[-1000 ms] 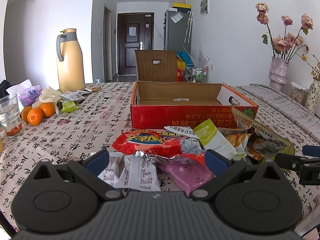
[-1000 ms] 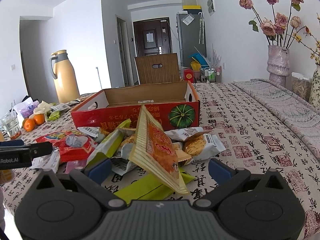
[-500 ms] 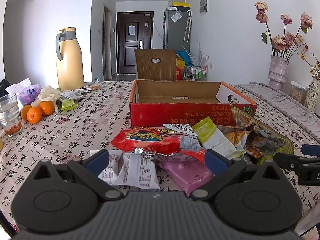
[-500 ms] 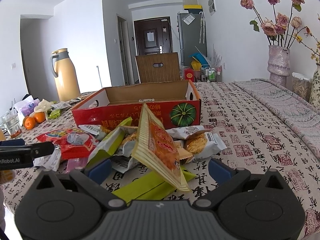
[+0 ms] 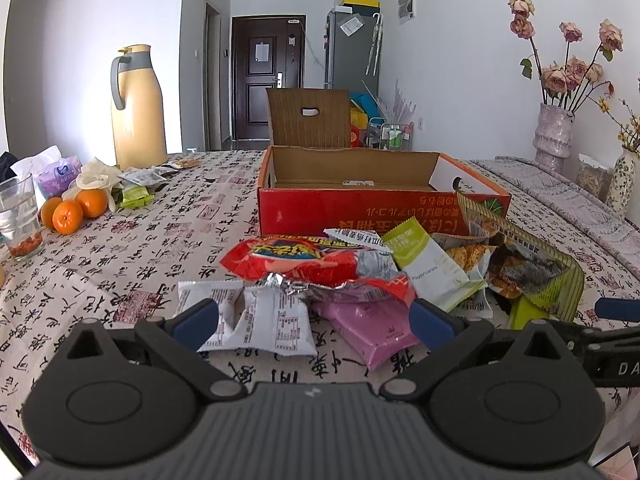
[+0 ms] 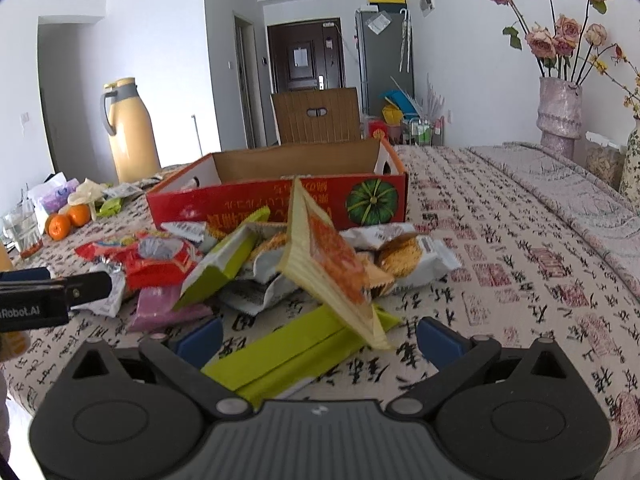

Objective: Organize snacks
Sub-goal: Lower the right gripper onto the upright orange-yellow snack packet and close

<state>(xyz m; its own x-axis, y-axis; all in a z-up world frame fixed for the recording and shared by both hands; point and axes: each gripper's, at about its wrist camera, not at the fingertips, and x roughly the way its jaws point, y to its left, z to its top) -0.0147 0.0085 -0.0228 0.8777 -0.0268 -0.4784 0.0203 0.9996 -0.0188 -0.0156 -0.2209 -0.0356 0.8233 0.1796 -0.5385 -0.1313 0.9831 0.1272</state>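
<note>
A heap of snack packets lies on the table in front of an open red cardboard box (image 5: 360, 210) (image 6: 256, 204). In the left wrist view my left gripper (image 5: 314, 324) is open just before a white packet (image 5: 276, 320) and a pink packet (image 5: 368, 330), with a red bag (image 5: 296, 262) behind them. In the right wrist view my right gripper (image 6: 318, 338) is open, low over a green flat packet (image 6: 288, 356). A yellow-orange bag (image 6: 332, 264) stands tilted above it. The inside of the box shows bare cardboard.
A yellow thermos jug (image 5: 138, 108), oranges (image 5: 74, 210), a glass (image 5: 20, 216), tissues and small packets sit at the left. Vases with dried roses (image 5: 554, 136) (image 6: 560, 112) stand at the right. A brown chair (image 5: 308, 118) is behind the box.
Both grippers have crept slightly forward toward the heap; the packets sit a little lower and nearer in each view. Nothing has been taken hold of.
</note>
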